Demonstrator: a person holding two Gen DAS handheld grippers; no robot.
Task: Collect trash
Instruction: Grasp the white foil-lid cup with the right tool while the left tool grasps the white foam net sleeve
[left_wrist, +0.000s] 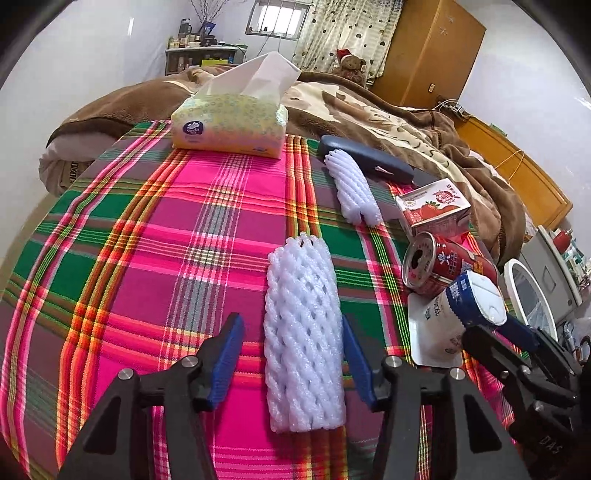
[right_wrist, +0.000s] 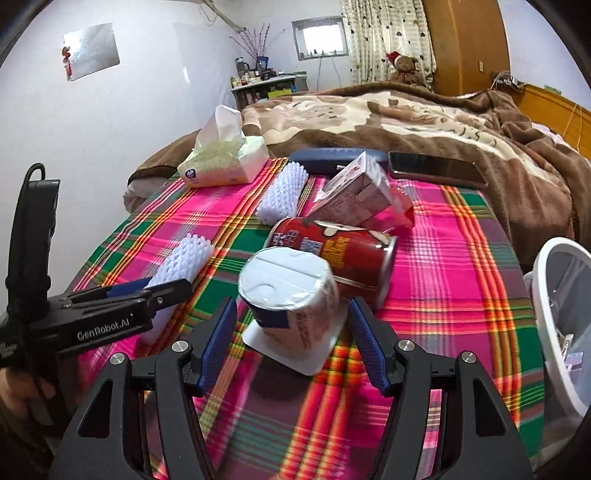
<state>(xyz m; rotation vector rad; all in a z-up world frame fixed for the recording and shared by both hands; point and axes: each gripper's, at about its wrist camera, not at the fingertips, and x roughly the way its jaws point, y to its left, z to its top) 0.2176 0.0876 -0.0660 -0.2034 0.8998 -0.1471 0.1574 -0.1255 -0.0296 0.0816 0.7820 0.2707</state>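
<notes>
Here, white foam net (left_wrist: 303, 369) lies betw. spread left tongs (left_wrist: 291, 358), untouched; right tongs (right_wrist: 291, 343) spread round yogurt cup (right_wrist: 291, 295); bin (right_wrist: 561, 325) at desk edge.

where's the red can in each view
Left wrist: the red can lies on its side at the right edge, open end toward the camera, behind the yogurt cup.
Right wrist: red can sits centre, just behind that cup.
Shared landmark: the tissue pack.

A foam net (left_wrist: 304, 369) lies left of the can (left_wrist: 445, 267) and yogurt cup (left_wrist: 461, 314).
</notes>
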